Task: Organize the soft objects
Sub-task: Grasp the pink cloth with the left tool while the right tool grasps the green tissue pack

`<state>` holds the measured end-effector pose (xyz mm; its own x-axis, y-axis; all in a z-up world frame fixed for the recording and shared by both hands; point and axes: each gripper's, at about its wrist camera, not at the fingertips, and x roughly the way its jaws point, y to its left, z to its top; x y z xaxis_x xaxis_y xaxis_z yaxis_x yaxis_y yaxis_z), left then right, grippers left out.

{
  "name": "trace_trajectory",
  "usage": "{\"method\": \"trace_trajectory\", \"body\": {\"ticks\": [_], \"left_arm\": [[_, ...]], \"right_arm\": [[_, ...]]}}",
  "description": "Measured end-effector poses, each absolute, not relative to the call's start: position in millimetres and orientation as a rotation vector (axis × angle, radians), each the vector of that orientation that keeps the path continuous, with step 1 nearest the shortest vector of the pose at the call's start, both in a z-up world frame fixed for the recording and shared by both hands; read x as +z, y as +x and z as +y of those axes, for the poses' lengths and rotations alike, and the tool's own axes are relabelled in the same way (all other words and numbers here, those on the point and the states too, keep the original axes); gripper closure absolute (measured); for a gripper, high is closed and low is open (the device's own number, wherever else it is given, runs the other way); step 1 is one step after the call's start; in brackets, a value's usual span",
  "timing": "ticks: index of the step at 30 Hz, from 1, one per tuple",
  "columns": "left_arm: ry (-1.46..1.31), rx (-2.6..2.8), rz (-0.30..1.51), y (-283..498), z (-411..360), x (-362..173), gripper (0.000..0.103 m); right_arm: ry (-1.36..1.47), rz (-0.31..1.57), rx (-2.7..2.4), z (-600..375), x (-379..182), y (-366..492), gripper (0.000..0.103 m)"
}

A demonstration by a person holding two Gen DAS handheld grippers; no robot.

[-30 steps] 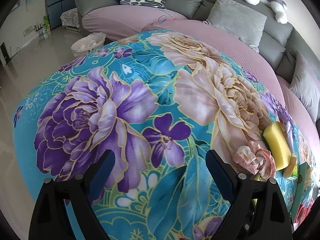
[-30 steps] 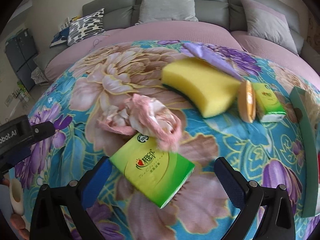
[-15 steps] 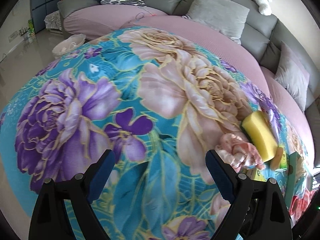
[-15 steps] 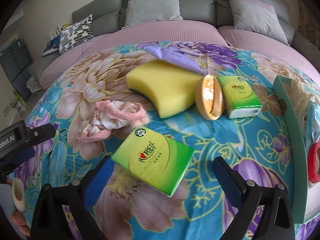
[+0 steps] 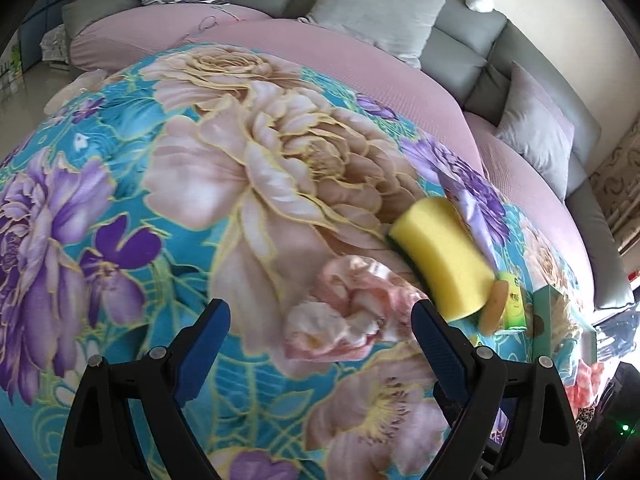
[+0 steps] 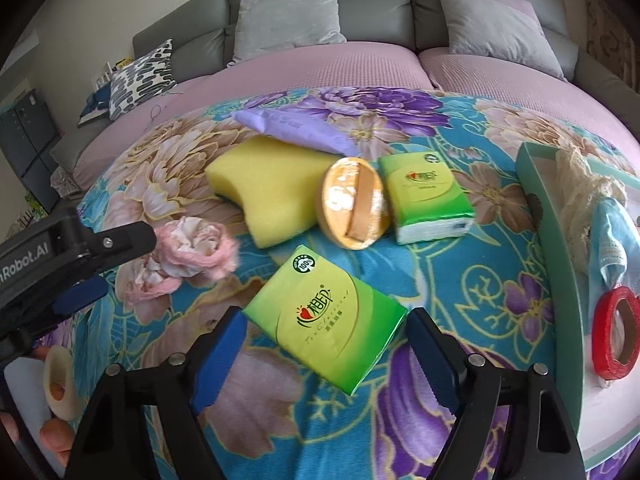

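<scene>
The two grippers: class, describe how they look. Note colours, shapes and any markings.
The left gripper and the right gripper are alike: black plastic arms fork into two fingers, each with a blue ribbed pad and silver screws. Seen from the right wrist view, the left gripper's black body carries white lettering ending "Robot.AI".

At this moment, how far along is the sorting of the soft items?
Early. The green tray already holds lace, a blue cloth and red tape. The right claw, jaws just closing, straddles a tissue pack, not gripping. The left claw nears the pink cloth. Sponge remains.
</scene>
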<state>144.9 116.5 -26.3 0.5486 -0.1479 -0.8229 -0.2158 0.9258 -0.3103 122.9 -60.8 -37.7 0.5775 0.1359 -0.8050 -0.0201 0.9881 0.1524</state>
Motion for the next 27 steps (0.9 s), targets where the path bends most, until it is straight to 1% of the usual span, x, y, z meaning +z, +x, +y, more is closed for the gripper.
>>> {"method": "trace_trajectory", "body": {"ticks": [9,13,15,17,19,21,22,24,27], "left_arm": [[-0.361,0.019,1.043,156.9,95.9,-40.2,0.011],[-0.337,0.006,1.06,157.2,88.9,-43.7,0.012],[-0.315,0.019,1.063,157.5,87.0,-44.3,0.024],[-0.3,0.031,1.065,157.3,86.7,-44.9,0.028],[-0.29,0.038,1.066,156.8,86.0,-45.0,0.034],[-0.281,0.036,1.067,156.5,85.2,-44.4,0.047],[-0.282,0.031,1.068,156.9,85.1,-44.5,0.051],[-0.286,0.021,1.071,156.0,85.0,-44.4,0.068],[-0.312,0.004,1.074,154.0,85.9,-44.0,0.08]], "right_arm": [[0.166,0.953,0.106,-71.3,-37.6,122.3,0.021],[0.173,0.955,0.108,-74.4,-37.4,121.8,0.021],[0.176,0.957,0.111,-75.3,-37.6,121.7,0.021],[0.177,0.958,0.112,-75.5,-37.7,121.8,0.021],[0.176,0.958,0.112,-75.1,-38.0,122.1,0.021],[0.175,0.96,0.114,-75.3,-38.5,122.0,0.021],[0.174,0.96,0.115,-75.5,-38.7,121.8,0.021],[0.176,0.96,0.118,-75.8,-39.0,121.8,0.022],[0.191,0.958,0.13,-78.1,-38.3,121.1,0.023]]}}
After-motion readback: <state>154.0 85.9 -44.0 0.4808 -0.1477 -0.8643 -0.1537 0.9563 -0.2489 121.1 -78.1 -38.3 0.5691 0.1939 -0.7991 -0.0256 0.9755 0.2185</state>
